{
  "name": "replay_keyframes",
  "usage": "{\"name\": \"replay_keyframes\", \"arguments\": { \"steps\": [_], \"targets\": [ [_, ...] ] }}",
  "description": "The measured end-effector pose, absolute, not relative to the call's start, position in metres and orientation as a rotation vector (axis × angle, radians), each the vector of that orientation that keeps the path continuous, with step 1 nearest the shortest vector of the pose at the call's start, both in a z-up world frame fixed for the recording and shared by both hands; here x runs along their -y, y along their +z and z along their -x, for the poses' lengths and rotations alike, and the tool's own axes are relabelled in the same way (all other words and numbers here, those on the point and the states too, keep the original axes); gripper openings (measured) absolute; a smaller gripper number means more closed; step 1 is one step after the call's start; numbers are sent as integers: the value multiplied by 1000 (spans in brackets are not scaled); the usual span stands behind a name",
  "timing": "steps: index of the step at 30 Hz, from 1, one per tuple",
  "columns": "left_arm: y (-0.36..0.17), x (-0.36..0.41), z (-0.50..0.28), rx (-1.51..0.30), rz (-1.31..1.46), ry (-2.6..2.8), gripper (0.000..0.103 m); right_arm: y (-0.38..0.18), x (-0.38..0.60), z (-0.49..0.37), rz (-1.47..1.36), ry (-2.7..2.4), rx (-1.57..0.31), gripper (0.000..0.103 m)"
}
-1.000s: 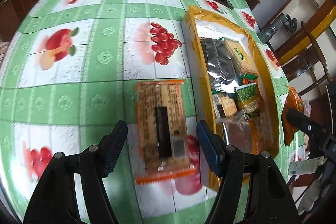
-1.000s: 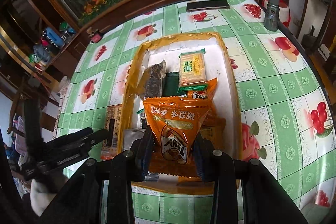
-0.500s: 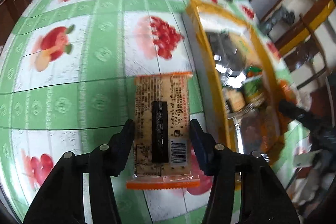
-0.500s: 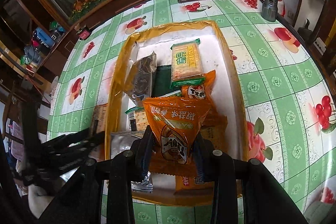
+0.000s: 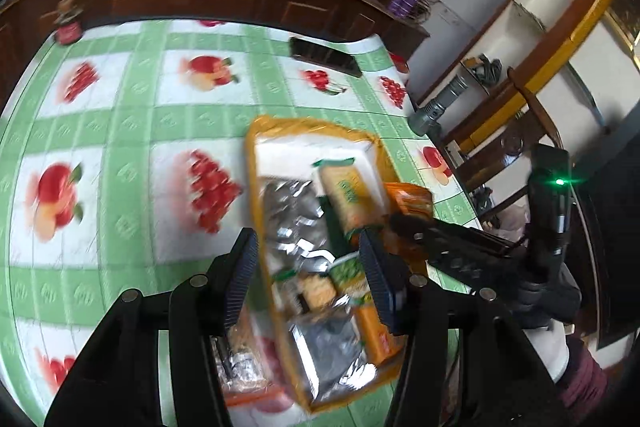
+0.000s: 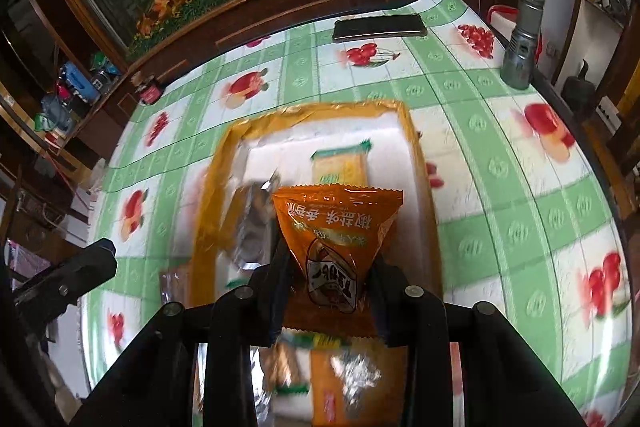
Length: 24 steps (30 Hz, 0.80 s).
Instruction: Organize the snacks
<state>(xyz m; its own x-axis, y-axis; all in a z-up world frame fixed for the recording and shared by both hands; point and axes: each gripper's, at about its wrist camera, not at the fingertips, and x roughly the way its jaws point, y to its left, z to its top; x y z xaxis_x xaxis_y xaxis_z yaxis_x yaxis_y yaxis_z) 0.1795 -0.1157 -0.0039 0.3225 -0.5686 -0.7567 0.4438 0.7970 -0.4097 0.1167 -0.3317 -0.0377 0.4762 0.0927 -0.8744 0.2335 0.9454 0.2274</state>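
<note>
The right gripper (image 6: 326,279) is closed on an orange snack packet (image 6: 338,231), held above the orange-rimmed tray (image 6: 420,187) of snacks. The left gripper (image 5: 308,287) is open and empty over the same tray (image 5: 253,163); a biscuit packet (image 5: 240,363) lies below its left finger, on the tablecloth (image 5: 120,147).

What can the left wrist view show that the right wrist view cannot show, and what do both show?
Only the left wrist view: the open left gripper over the tray, and the shelves at the right. Only the right wrist view: the print on the orange snack packet held by the right gripper. Both: the orange-rimmed tray of snacks, the phone and the flashlight.
</note>
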Motion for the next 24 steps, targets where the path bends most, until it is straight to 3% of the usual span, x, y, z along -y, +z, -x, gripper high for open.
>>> {"name": "replay_keyframes", "arguments": {
  "steps": [3,7,13,24],
  "targets": [
    [2,111,-182,-1025,133,-662,52,-44,335,-125,-337,-85,-1096,36],
    [-18,87,-175,-1067,74,-567,60,-53,333,-127,-325,-81,-1108,36],
    [-76,65,-157,-1207,69,-471,61,-60,330,-138,-345,-67,-1107,45],
    [-112,95,-149,-1214,-69,-437,61,-32,320,-94,-413,-45,-1038,48]
  ]
}}
